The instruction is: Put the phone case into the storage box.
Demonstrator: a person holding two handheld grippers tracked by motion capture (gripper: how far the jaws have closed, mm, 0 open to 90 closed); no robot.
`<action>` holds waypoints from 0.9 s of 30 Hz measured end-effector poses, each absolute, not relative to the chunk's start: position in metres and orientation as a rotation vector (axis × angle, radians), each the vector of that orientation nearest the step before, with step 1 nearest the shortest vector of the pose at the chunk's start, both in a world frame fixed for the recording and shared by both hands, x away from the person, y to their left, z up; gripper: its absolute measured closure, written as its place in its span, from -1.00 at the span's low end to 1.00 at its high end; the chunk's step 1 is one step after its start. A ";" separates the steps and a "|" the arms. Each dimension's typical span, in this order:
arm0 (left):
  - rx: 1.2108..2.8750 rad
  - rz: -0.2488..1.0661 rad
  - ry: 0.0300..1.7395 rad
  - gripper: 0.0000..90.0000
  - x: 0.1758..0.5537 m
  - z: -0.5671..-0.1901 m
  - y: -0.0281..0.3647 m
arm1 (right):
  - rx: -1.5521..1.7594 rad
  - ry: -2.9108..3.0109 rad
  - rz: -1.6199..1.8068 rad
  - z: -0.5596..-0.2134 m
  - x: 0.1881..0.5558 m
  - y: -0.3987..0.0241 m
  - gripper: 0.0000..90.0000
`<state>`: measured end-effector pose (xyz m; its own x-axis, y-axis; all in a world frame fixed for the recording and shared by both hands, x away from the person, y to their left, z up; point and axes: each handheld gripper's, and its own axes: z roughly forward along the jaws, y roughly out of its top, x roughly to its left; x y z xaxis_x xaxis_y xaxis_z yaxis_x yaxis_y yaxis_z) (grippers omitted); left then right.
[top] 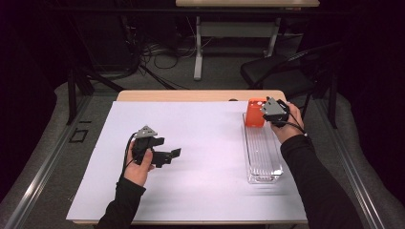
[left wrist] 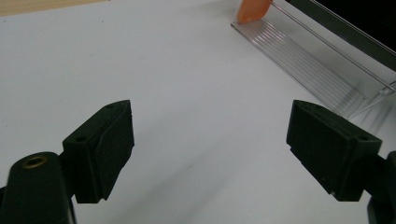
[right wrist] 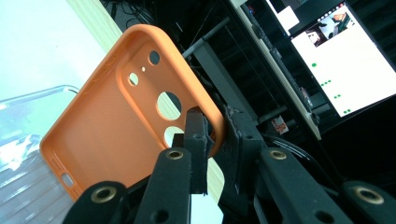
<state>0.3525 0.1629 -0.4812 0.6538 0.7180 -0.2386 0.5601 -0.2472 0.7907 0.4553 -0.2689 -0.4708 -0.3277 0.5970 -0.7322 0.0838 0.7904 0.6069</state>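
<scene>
High view: left gripper (top: 167, 155), jaws spread wide and holding nothing, above the white table sheet (top: 200, 143). Right gripper (top: 270, 113) at the far end of a clear plastic tray (top: 261, 152), clamped on an orange phone case (top: 254, 113) standing upright in that end.

Left gripper view: jaws well apart over the sheet; tray (left wrist: 317, 70) ahead at right, case (left wrist: 252, 10) at its far end.

Right gripper view: jaws pinch the case (right wrist: 116, 126) by its rim, camera cutouts facing the lens; monitor (right wrist: 341, 56) behind.
</scene>
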 end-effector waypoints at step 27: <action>1.945 0.207 0.998 -0.66 0.353 -0.483 0.161 | 0.593 1.873 0.585 -0.472 0.459 -0.273 0.53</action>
<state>0.3532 0.1610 -0.4828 0.6585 0.7147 -0.2359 0.5614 -0.2577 0.7864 0.4591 -0.2732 -0.4717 -0.3384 0.6396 -0.6902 0.1330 0.7587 0.6378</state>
